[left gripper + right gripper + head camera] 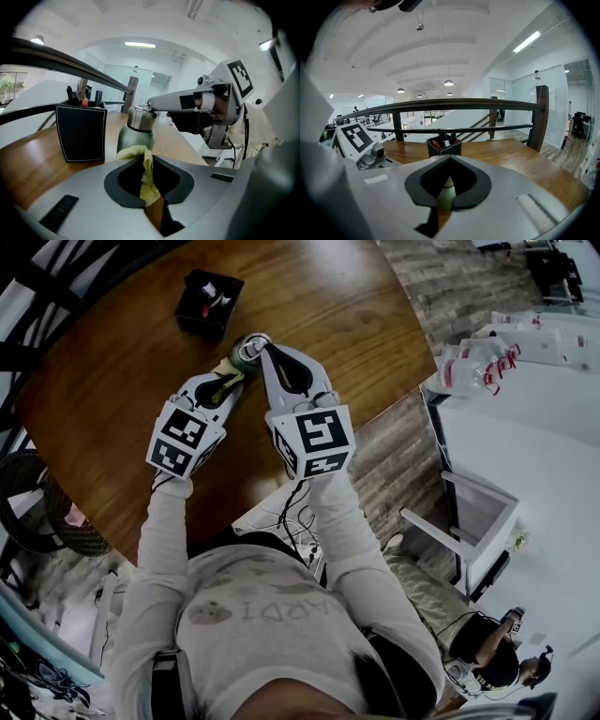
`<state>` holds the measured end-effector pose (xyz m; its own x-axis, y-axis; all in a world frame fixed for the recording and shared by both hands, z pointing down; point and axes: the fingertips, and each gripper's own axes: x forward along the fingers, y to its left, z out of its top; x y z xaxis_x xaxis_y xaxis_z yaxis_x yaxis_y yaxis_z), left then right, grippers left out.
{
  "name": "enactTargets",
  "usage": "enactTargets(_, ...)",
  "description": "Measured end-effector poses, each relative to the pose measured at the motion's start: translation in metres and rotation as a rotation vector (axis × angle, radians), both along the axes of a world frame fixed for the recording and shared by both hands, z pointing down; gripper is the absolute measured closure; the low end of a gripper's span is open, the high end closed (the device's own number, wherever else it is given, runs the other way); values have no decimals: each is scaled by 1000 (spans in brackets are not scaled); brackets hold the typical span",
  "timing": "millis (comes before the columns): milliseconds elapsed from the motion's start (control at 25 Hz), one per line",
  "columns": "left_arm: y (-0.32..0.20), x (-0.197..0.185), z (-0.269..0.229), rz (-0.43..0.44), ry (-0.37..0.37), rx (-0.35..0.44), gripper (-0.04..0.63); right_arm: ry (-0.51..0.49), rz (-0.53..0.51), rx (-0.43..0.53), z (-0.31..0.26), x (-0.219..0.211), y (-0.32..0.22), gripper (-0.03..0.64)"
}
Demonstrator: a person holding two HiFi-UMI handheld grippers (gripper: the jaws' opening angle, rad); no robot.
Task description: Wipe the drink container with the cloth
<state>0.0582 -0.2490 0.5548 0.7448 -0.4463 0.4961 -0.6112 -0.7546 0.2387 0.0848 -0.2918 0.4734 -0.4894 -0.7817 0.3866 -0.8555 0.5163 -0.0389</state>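
Yellow cloth (149, 185) in left claw (144, 164), pressed against green bottle (136, 138)

Round wooden table (328, 315); grey plank floor (450, 287). Dark railing (454, 104). Arched white ceiling (440, 51), strip light (527, 42) on.

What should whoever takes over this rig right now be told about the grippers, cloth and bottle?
Left gripper: shut on the yellow cloth, which lies against the green metal bottle with a steel cap.
Right gripper: shut on the bottle's top; the bottle stands upright on the round wooden table, near the black pen holder.
Done: cloth gripped, bottle held, contact made.
Left: wipe the bottle's sides; progress so far cannot be told.
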Motion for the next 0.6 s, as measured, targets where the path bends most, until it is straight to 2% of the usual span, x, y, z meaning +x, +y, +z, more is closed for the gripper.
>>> enactTargets(160,-1,0,-12,40,46,19,565,-2,2,0,0,-1,-1,607)
enactTargets(440,0,9,-32,55,122,40,566,-4,9,1,0,0,1,607)
enactTargets(600,6,20,-29,67,128,28,566,-3,12,2,1,0,1,607)
